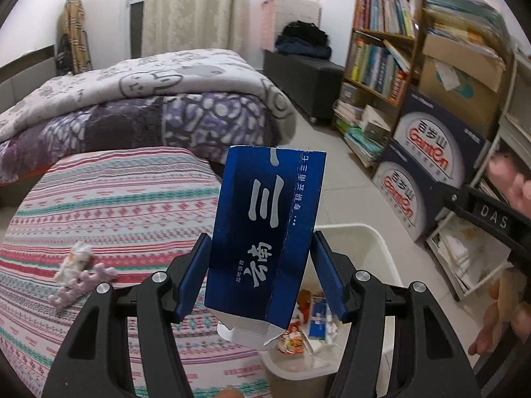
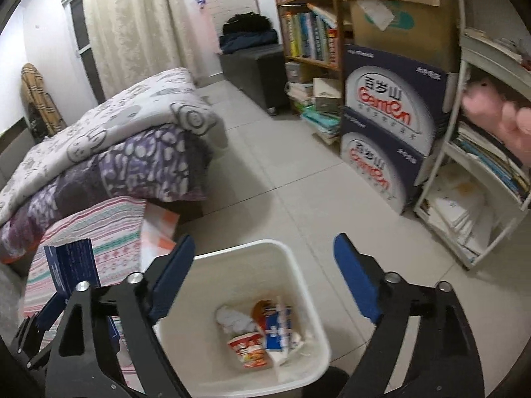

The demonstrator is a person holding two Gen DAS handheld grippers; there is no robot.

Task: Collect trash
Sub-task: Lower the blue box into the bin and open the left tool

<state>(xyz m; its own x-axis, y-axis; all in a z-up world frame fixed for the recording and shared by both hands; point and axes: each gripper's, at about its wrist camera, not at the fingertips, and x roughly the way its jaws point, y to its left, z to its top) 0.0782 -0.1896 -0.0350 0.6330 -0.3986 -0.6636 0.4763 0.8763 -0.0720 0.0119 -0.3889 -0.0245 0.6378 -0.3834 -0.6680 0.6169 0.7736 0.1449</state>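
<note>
A flattened blue carton (image 1: 265,232) with white lettering stands upright between the pads of my left gripper (image 1: 261,242), which is shut on it at the bed's edge. The same blue carton (image 2: 71,265) shows at the left of the right wrist view. My right gripper (image 2: 264,242) hangs open over the white bin (image 2: 308,298) with nothing between its fingers. In the bin lie a noodle cup (image 2: 247,348), a blue-and-white pack (image 2: 277,328) and crumpled tissue (image 2: 232,320). The bin's rim (image 1: 365,232) sits just behind the carton. A crumpled wrapper (image 1: 74,262) lies on the striped sheet.
The bed with the striped sheet (image 1: 116,199) and folded quilts (image 1: 149,99) fills the left. Stacked water boxes (image 2: 385,126), a bookshelf (image 2: 308,33) and a white rack (image 2: 481,199) line the right. Tiled floor (image 2: 282,165) lies between. A pink item (image 1: 83,283) is by the wrapper.
</note>
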